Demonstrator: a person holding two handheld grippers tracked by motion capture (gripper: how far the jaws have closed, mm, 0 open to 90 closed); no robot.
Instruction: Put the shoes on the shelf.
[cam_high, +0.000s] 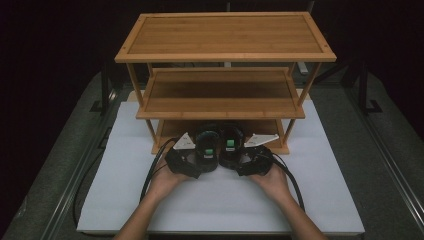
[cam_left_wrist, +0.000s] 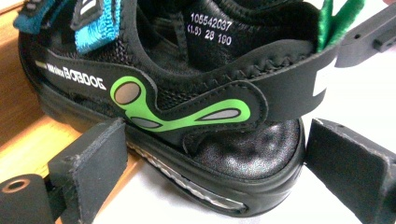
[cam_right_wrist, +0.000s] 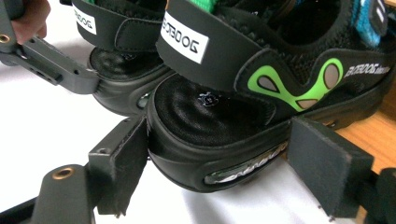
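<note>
Two shoes, left shoe (cam_left_wrist: 187, 116) and right shoe (cam_right_wrist: 243, 107), sat touching, half on the rack's (cam_high: 225, 55) bottom-shelf edge at twelve o'clock. The left gripper (cam_left_wrist: 215, 158) and right gripper (cam_right_wrist: 217, 158) straddled their heels, jaws apart; open mat (cam_high: 220, 200) lay at six.

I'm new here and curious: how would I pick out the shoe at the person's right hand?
Find the wooden rack on the white mat. Two black shoes sit side by side at its bottom shelf. The right shoe is the one between the jaws of the right gripper, beside the left shoe.

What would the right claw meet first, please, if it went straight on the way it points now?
Most likely the heel of the black shoe, which already sits between the right claw jaws; it looks nearly touching.
</note>
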